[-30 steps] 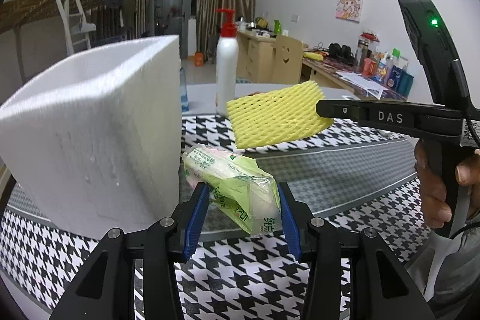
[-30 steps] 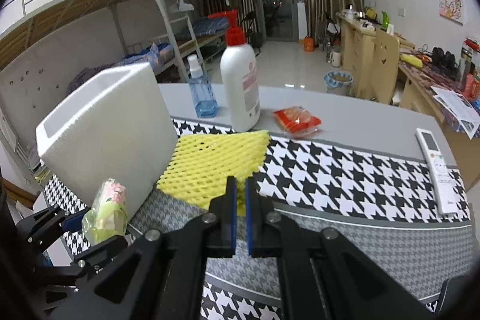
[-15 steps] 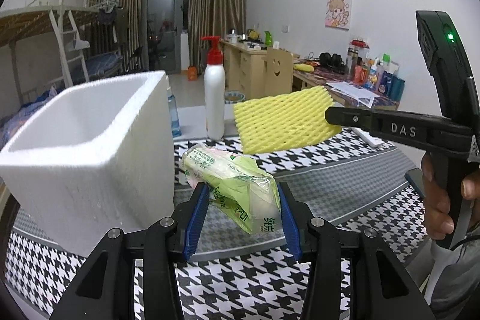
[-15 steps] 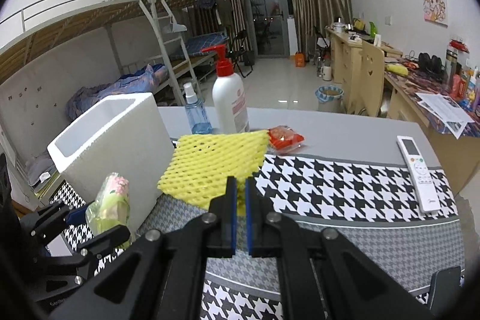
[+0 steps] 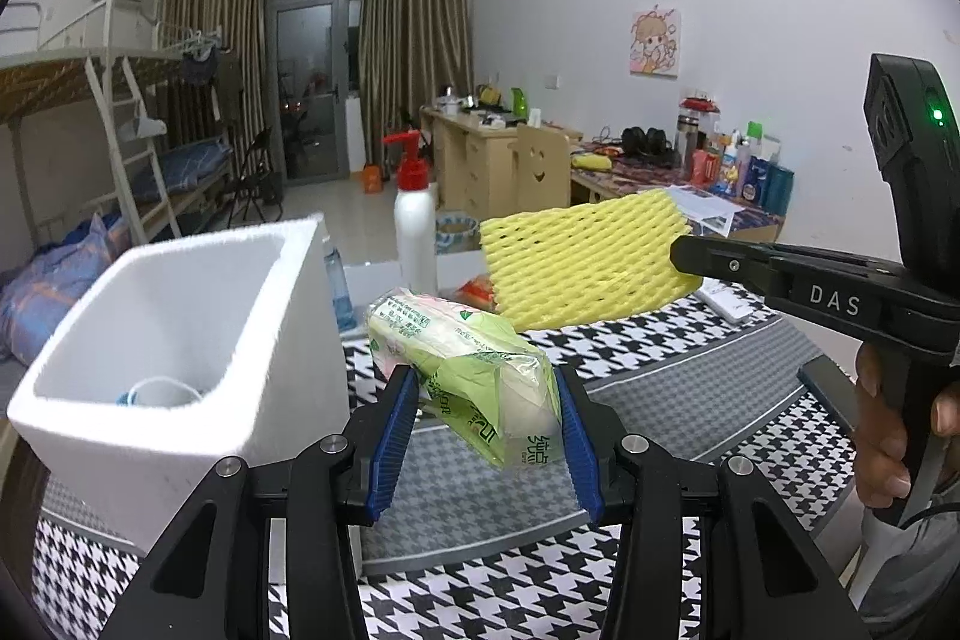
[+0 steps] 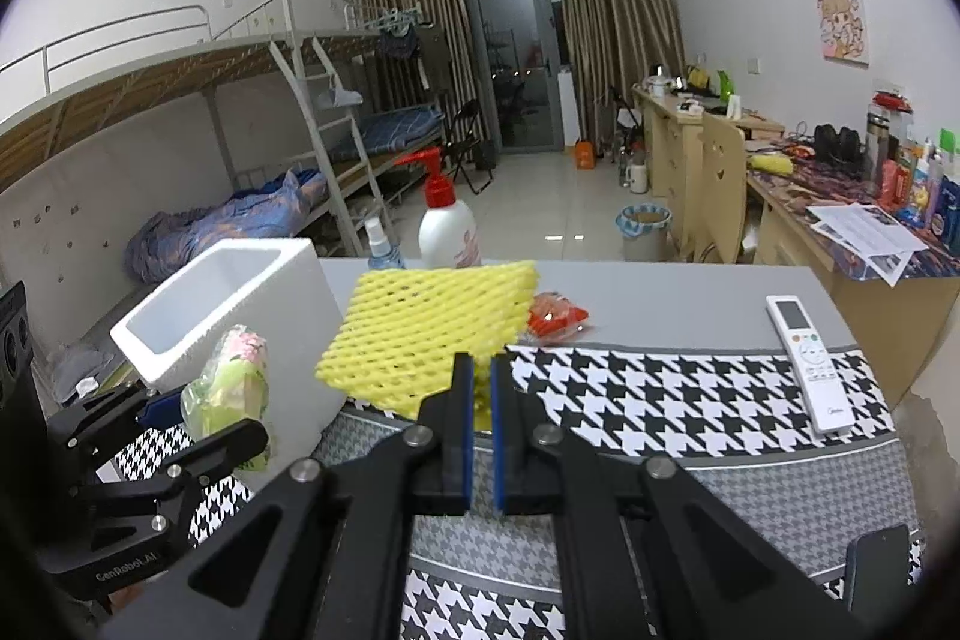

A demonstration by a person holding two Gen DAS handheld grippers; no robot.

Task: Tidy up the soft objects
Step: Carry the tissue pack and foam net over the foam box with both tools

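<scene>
Dormitory table, houndstooth cloth [image 5: 690, 358]. Left gripper [image 5: 483, 427] half-open, clamping tissue pack [image 5: 474, 370]; right gripper [image 6: 477, 382] pinching yellow foam net [image 6: 432, 334] — both raised beside the foam box [image 5: 180, 340] at left, likely their destination.

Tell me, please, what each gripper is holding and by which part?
The left gripper clamps the green tissue pack across its near end; the right gripper pinches the yellow foam net at its lower edge.
</scene>
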